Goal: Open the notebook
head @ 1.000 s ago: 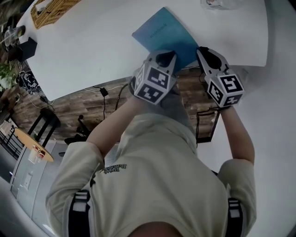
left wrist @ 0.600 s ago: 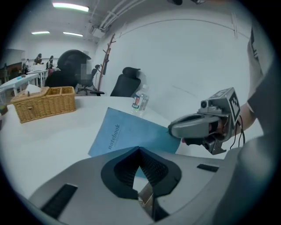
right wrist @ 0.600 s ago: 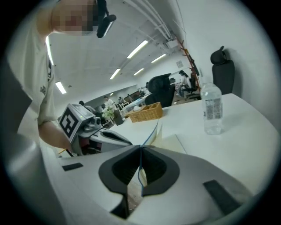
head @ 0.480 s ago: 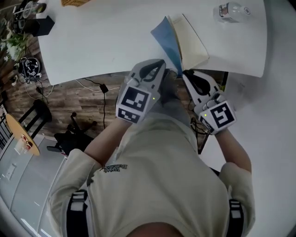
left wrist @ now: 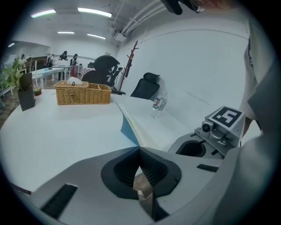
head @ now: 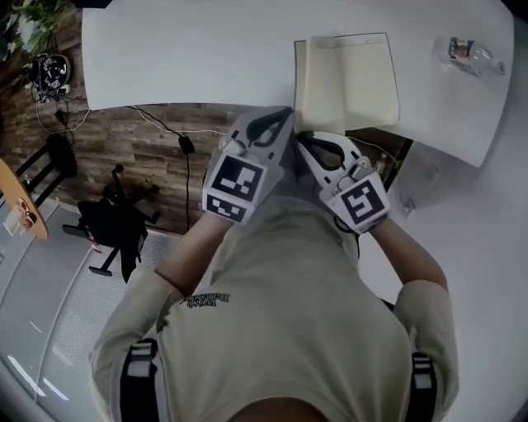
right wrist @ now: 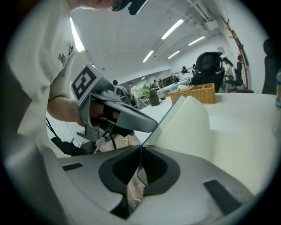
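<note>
Pinching the blue cover of the notebook (head: 346,82) in the right claw (head: 304,138), just done closing its jaws on it. Holding the left claw (head: 285,113) clenched at that cover's near corner, grip there unclear. Resting the notebook open at the counter's (head: 181,58) near edge, cream pages up.

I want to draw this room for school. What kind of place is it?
Probably an open-plan office. Black office chairs stand behind the big white table, long strip lights run along the ceiling, and people are at more desks far back.
</note>
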Demonstrator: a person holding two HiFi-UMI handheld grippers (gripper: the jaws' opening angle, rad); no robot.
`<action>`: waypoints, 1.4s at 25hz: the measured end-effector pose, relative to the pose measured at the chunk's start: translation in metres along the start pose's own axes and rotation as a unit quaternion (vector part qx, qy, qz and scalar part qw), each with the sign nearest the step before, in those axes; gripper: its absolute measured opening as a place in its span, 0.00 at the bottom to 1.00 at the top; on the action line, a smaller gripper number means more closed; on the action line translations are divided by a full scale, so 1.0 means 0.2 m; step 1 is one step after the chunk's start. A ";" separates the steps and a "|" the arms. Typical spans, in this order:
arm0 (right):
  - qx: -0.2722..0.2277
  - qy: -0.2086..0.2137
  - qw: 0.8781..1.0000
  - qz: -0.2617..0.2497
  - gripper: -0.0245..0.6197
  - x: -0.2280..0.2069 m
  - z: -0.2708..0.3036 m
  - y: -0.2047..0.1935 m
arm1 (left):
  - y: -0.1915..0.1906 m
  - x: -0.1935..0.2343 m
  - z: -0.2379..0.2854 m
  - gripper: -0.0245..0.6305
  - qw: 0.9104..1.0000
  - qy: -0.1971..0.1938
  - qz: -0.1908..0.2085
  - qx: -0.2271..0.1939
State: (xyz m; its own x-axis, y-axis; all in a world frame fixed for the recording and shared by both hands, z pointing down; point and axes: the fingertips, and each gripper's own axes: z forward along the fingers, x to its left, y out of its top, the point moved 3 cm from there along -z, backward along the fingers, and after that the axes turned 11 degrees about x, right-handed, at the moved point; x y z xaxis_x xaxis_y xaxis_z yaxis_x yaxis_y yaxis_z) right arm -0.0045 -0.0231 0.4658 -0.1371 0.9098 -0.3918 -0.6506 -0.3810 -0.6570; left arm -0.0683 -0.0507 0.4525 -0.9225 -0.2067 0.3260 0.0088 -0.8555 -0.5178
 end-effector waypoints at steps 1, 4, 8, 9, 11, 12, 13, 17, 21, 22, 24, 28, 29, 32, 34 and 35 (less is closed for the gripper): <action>0.008 0.008 1.000 -0.004 0.06 0.01 0.04 0.00 | -0.02 0.03 -0.01 0.04 1.000 0.009 0.004 0.011; 0.026 0.027 0.999 -0.009 0.06 0.03 0.15 -0.01 | -0.09 0.11 -0.01 0.04 0.999 0.029 0.012 0.037; 0.054 0.039 0.998 -0.011 0.06 0.04 0.28 -0.05 | -0.21 0.22 0.04 0.04 0.997 0.046 0.000 0.068; 0.060 0.042 0.997 -0.007 0.06 0.04 0.31 -0.05 | -0.24 0.25 0.06 0.04 0.996 0.051 -0.001 0.073; 0.067 0.047 0.997 0.006 0.06 0.03 0.35 -0.07 | -0.29 0.28 0.10 0.04 0.995 0.059 -0.004 0.085; 0.071 0.050 0.996 0.014 0.06 0.02 0.36 -0.08 | -0.31 0.29 0.12 0.04 0.994 0.061 -0.006 0.091; 0.076 0.053 0.995 0.023 0.06 0.01 0.37 -0.10 | -0.33 0.29 0.14 0.04 0.993 0.061 -0.008 0.096; 0.091 0.059 0.993 0.047 0.06 -0.02 0.41 -0.13 | -0.32 0.26 0.18 0.04 0.994 0.044 -0.013 0.098; 0.100 0.060 0.992 0.055 0.07 -0.02 0.43 -0.15 | -0.32 0.19 0.25 0.04 0.995 0.029 0.002 0.100; 0.101 0.062 0.991 0.057 0.07 -0.02 0.43 -0.15 | -0.33 0.18 0.27 0.04 0.994 0.025 0.007 0.108; 0.105 0.071 0.990 0.066 0.09 0.00 0.42 -0.14 | -0.34 0.17 0.31 0.04 0.992 0.020 0.012 0.120; 0.097 0.047 0.991 0.082 0.09 -0.07 0.22 -0.09 | -0.34 0.19 0.31 0.04 0.992 0.010 0.002 0.127; 0.091 0.022 0.992 0.089 0.09 -0.13 0.14 -0.09 | -0.34 0.19 0.31 0.04 0.992 0.007 -0.001 0.129; 0.079 -0.097 0.986 0.109 0.18 -0.45 -0.15 -0.12 | -0.35 0.19 0.30 0.04 0.991 0.006 0.001 0.133; 0.088 -0.187 0.971 0.119 0.19 -0.67 -0.32 -0.20 | -0.35 0.19 0.29 0.04 0.991 0.008 0.008 0.133; 0.098 -0.219 0.963 0.125 0.25 -0.76 -0.38 -0.25 | -0.34 0.19 0.29 0.04 0.991 0.008 0.011 0.133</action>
State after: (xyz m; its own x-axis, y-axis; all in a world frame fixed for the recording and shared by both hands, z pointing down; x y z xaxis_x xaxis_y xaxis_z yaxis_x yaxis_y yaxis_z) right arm 0.1067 -0.1538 0.5089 -0.5826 0.7917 -0.1841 -0.6784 -0.5983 -0.4263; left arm -0.0819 -0.0278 0.5468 -0.9269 -0.2210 0.3035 0.1280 -0.9460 -0.2977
